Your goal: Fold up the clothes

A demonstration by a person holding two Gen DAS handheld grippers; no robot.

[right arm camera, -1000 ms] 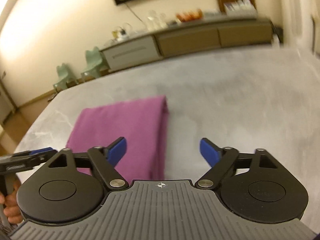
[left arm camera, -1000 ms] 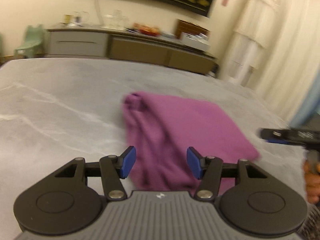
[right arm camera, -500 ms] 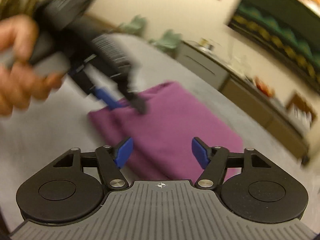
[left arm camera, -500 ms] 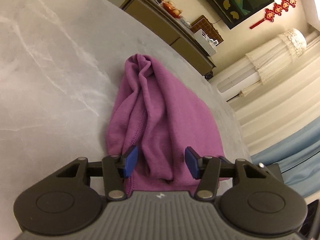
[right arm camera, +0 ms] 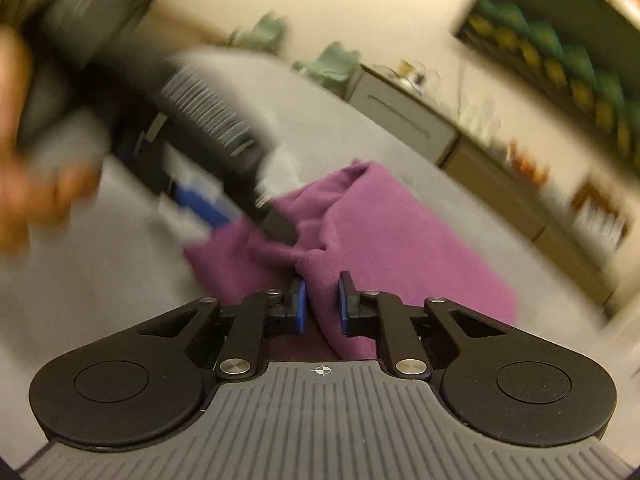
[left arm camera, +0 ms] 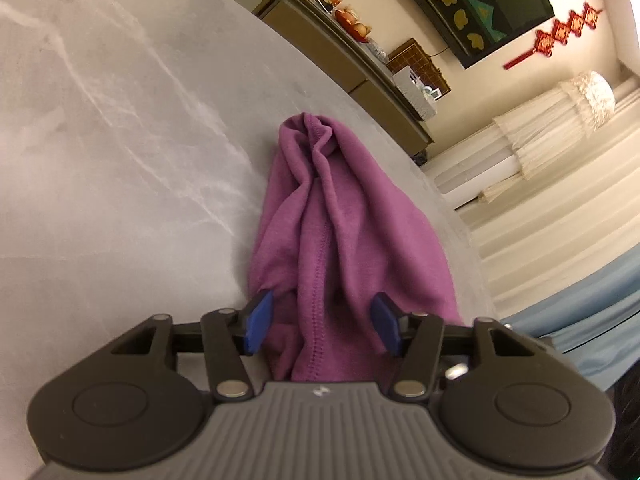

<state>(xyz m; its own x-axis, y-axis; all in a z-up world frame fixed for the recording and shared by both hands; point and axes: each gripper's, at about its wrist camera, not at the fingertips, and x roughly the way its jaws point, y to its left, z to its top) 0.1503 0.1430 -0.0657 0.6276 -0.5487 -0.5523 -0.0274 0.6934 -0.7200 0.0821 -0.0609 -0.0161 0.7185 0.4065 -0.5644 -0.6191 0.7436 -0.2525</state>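
While the purple garment (left arm camera: 344, 240) lies bunched on the grey marbled table (left arm camera: 100, 160), the left gripper (left arm camera: 322, 326) is opening, its pads straddling the near hem. The right gripper (right arm camera: 322, 306) is closing, pinching a fold of fabric.

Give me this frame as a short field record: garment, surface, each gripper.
garment: purple cloth, bunched with ridges, lying on the table
surface: grey marbled table
left gripper: jaws opening, cloth edge lies between the blue pads, not pinched
right gripper: jaws closing on a raised fold of the cloth, pads pressing it
background: sideboard along the wall, dark wall hanging above, pale curtains
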